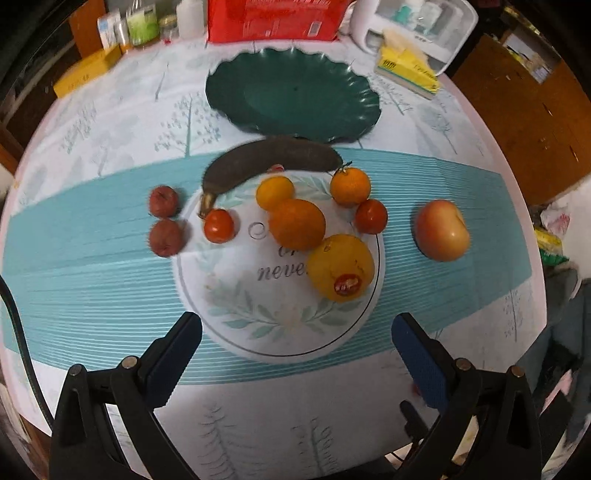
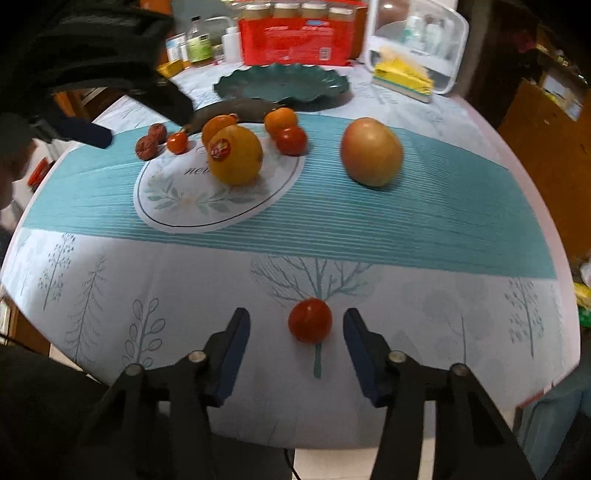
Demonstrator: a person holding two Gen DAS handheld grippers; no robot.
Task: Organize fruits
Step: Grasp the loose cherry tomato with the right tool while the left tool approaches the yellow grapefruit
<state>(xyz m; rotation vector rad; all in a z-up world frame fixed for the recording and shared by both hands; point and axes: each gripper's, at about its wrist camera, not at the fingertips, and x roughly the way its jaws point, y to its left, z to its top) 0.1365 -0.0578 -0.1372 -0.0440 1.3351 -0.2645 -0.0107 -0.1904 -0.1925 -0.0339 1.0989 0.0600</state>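
My right gripper (image 2: 296, 314) points down at the table's near edge, with a small red tomato (image 2: 310, 320) between its blue pads. A gap shows on both sides of the tomato, so the jaws are open. My left gripper (image 1: 297, 321) hangs open and empty above the fruit group. That group holds a yellow fruit with a red sticker (image 1: 340, 267), three oranges (image 1: 297, 223), two tomatoes (image 1: 218, 226), a dark brown banana (image 1: 273, 155) and two dark red fruits (image 1: 163, 201). An apple (image 1: 441, 230) lies apart on the right. Behind the group sits an empty dark green plate (image 1: 291, 96).
A patterned tablecloth (image 2: 332, 229) covers the round table. Along the far edge stand a red pack (image 1: 273, 18), bottles (image 1: 142, 26), a yellow tissue box (image 1: 406, 70), a white container (image 1: 424, 26) and a yellow box (image 1: 86, 72). The table's edge drops off close beneath my right gripper.
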